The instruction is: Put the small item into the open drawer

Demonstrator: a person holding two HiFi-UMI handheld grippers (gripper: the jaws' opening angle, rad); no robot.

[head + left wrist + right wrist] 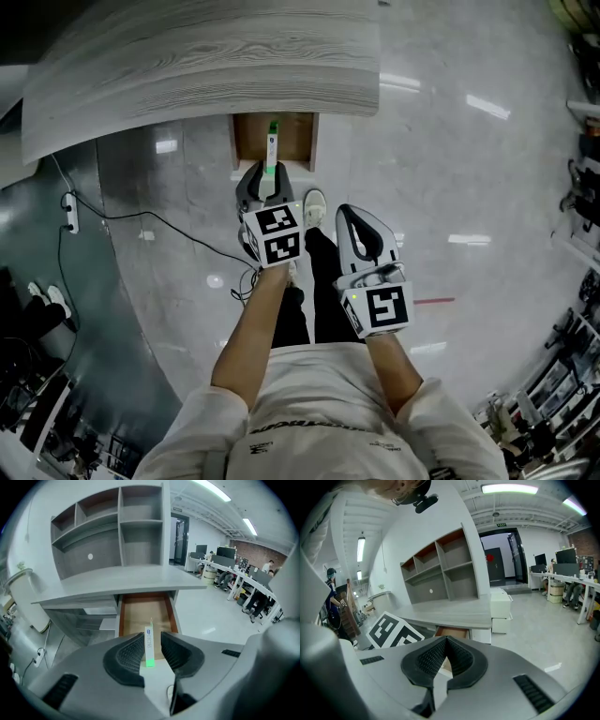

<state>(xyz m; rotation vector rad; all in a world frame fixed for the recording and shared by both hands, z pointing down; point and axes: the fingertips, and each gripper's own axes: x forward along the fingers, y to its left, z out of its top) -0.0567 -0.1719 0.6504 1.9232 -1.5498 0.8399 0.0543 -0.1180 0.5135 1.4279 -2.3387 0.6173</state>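
Note:
The small item is a thin white tube with a green end [272, 148]. It points toward the open wooden drawer [246, 141] under the grey desk [206, 66]. In the left gripper view the tube [149, 646] stands between the dark pads of my left gripper [152, 638], leaning on the left pad with a gap at the right one. The drawer [123, 616] lies straight ahead, bare inside. I cannot tell whether the tube rests on the drawer front. My left gripper [267, 174] is open. My right gripper [345, 210] hangs lower right, its tips together and empty [446, 638].
A grey shelf unit [140, 527] stands on the desk. A power strip with a black cable [69, 211] lies on the glossy floor at the left. My shoe [315, 206] is just below the drawer. A white cabinet [501, 606] stands beside the desk.

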